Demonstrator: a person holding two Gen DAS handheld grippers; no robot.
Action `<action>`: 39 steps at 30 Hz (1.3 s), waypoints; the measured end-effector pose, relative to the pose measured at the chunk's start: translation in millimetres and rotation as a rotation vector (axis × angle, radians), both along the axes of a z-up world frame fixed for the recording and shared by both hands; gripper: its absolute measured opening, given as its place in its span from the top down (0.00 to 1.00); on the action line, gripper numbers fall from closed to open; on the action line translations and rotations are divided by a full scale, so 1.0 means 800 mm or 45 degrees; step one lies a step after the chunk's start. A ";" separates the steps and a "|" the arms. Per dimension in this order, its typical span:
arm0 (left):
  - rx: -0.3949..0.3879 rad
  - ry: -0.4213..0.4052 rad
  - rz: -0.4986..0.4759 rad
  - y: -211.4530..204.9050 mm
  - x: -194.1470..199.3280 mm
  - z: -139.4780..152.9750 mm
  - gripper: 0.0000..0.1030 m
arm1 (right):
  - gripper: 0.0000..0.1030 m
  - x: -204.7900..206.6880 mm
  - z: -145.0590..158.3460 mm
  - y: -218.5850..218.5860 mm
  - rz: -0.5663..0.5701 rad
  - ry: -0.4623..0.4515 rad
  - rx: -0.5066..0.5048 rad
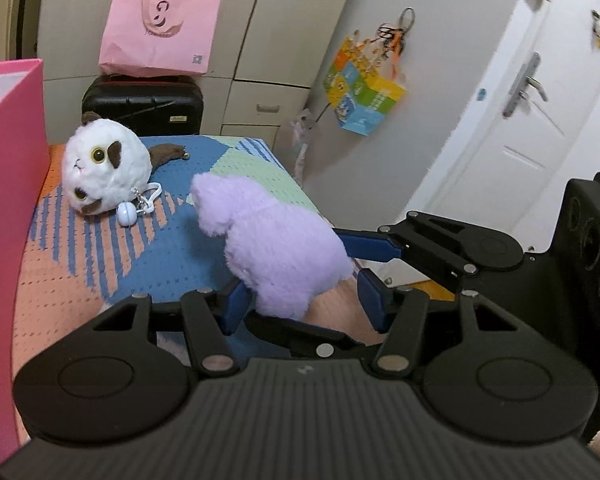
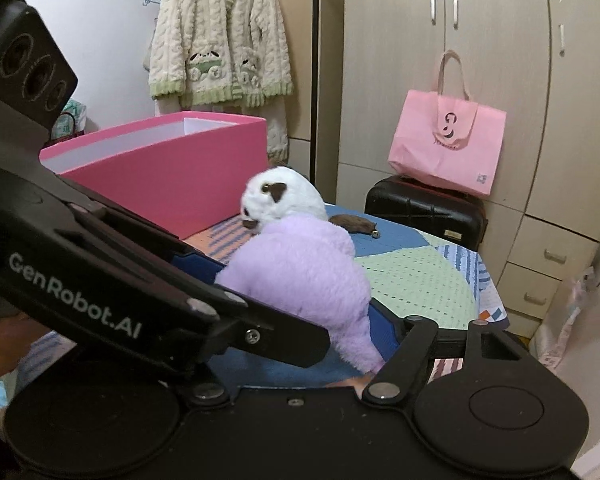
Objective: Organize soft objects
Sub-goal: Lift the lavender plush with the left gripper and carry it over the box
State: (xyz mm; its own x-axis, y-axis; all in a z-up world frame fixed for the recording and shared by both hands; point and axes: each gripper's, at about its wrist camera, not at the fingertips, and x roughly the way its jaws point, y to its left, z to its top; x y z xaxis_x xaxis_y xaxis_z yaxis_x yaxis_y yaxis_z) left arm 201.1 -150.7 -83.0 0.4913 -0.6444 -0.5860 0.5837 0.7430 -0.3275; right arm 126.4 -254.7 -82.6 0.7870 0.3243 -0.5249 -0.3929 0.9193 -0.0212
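Note:
A purple plush toy [image 1: 276, 240] sits on the patterned mat [image 1: 100, 256], near its front right edge. My left gripper [image 1: 300, 300] has its blue fingers on both sides of the toy's lower part and grips it. My right gripper [image 2: 296, 304] reaches in from the right and its blue fingers [image 1: 370, 246] also press the toy [image 2: 300, 276]. A white and brown plush cat [image 1: 106, 170] with a bell lies at the mat's back left, also in the right wrist view [image 2: 282, 196]. A pink open box [image 2: 168, 168] stands beside it.
A black suitcase [image 1: 144, 104] with a pink tote bag [image 1: 160, 30] on top stands behind the mat against beige wardrobes. A colourful bag [image 1: 364, 92] hangs on the white door at right. A knitted jacket [image 2: 220, 36] hangs on the wall behind the box.

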 end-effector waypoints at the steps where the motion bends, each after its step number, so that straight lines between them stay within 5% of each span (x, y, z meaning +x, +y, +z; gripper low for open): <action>1: 0.002 -0.009 -0.010 0.004 -0.007 0.002 0.46 | 0.26 -0.008 0.002 0.006 -0.013 -0.013 -0.005; 14: 0.012 -0.039 -0.083 0.056 -0.074 0.018 0.46 | 0.26 -0.085 0.017 0.059 -0.105 -0.062 0.012; 27: 0.063 -0.012 -0.021 0.100 -0.135 0.031 0.46 | 0.26 -0.136 0.025 0.105 -0.026 -0.069 -0.007; 39: 0.109 -0.124 0.038 0.155 -0.162 0.077 0.46 | 0.26 -0.160 0.053 0.158 0.073 -0.204 -0.022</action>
